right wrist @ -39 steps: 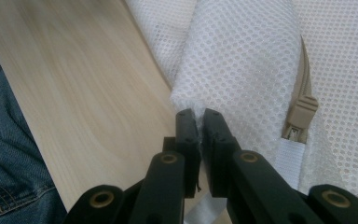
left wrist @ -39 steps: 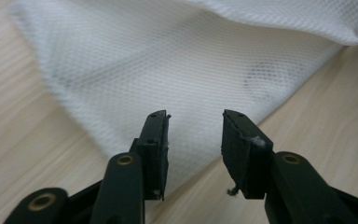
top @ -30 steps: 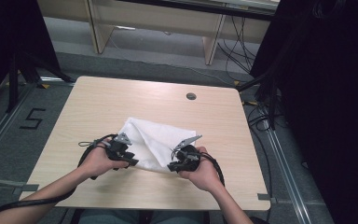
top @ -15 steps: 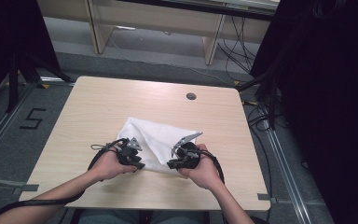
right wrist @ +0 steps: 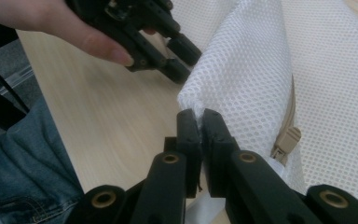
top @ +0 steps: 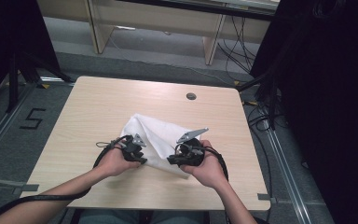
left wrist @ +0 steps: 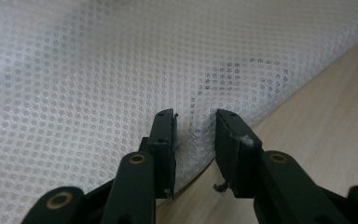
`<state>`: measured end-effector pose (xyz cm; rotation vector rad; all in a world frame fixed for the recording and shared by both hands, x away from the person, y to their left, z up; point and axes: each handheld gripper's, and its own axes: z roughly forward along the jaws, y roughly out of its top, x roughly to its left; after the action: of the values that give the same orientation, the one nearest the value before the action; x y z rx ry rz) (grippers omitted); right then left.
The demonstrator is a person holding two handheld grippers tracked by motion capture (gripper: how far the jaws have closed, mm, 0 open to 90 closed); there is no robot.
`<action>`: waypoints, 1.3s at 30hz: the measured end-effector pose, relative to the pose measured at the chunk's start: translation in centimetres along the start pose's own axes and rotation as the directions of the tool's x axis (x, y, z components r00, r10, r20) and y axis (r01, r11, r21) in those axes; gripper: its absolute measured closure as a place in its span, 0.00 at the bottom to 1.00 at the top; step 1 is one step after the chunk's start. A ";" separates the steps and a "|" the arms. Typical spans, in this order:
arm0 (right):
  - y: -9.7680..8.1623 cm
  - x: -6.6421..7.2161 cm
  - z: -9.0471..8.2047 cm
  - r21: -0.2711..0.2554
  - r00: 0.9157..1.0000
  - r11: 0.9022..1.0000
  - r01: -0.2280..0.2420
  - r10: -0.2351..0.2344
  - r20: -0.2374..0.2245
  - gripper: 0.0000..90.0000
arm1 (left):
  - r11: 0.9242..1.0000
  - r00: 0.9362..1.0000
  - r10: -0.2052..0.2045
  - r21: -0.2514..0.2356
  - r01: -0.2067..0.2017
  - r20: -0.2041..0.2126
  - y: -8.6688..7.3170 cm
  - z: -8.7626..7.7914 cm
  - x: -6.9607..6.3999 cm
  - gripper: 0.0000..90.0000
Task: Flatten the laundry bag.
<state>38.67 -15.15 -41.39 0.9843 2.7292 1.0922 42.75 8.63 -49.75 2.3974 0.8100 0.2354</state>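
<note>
Nearest the table's front edge, the person's two forearms come in from below and angle toward each other, each hand wrapped around a gripper. The right gripper (top: 176,158) sits in a hand whose wrist is bent inward, its grey three-cornered plate tipped up. In the right gripper view its black jaws are pressed together on a corner fold of the white mesh laundry bag (right wrist: 242,79), the fabric pinched between the pads and lifted into a peak; a beige zipper pull (right wrist: 285,139) hangs just beside the jaws.

The left gripper (top: 142,158) lies low over the bag's near left edge, the hand (top: 114,161) palm-down with fingers curled around its body. In the left gripper view its jaws stand partly apart and have just been closing, with the bag's edge (left wrist: 121,70) lying between them, the pads not yet pressing it.

The bag rests on the wooden table (top: 98,107), near its front middle, spread between both grippers and reaching away from the person. Farther back, a small round grommet (top: 191,96) sits in the tabletop near its far edge.
</note>
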 end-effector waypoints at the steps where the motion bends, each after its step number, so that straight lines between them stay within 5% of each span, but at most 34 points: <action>1: 0.0 0.2 0.0 -0.003 1.000 1.000 -0.008 0.008 -0.008 0.97 | 1.000 1.000 -0.001 0.000 0.001 -0.003 0.1 0.0 0.1 0.76; 8: -0.1 1.0 -0.4 0.048 0.999 0.998 0.033 -0.032 -0.032 0.97 | 0.999 1.000 -0.022 -0.029 0.022 -0.021 0.0 0.2 0.6 0.76; 16: -1.1 1.2 0.1 0.080 0.998 0.996 0.026 -0.022 -0.051 0.97 | 0.999 1.000 -0.020 -0.043 0.019 -0.024 -0.3 -0.2 1.0 0.69; 17: -1.1 1.1 0.1 0.086 0.998 0.996 0.028 -0.023 -0.054 0.97 | 1.000 1.000 -0.014 -0.022 0.014 -0.017 -0.4 -0.5 1.1 0.67; 27: -1.8 1.5 0.4 0.123 0.998 0.992 0.015 -0.008 -0.058 0.97 | 0.991 0.997 -0.070 -0.116 0.066 -0.038 -2.5 -4.5 2.9 0.60; 34: -2.4 1.8 0.5 0.128 0.996 0.991 0.047 -0.037 -0.076 0.97 | 0.974 0.982 -0.170 -0.166 0.155 -0.079 -5.3 -7.1 5.2 0.59; 39: -3.2 2.2 0.3 0.151 0.996 0.988 0.028 -0.015 -0.091 0.97 | 0.963 0.968 -0.219 -0.186 0.195 -0.124 -6.7 -8.6 7.1 0.59</action>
<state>35.23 -15.48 -43.25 0.9427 2.9253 0.9599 42.18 21.38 -46.85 2.1340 1.0556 0.3814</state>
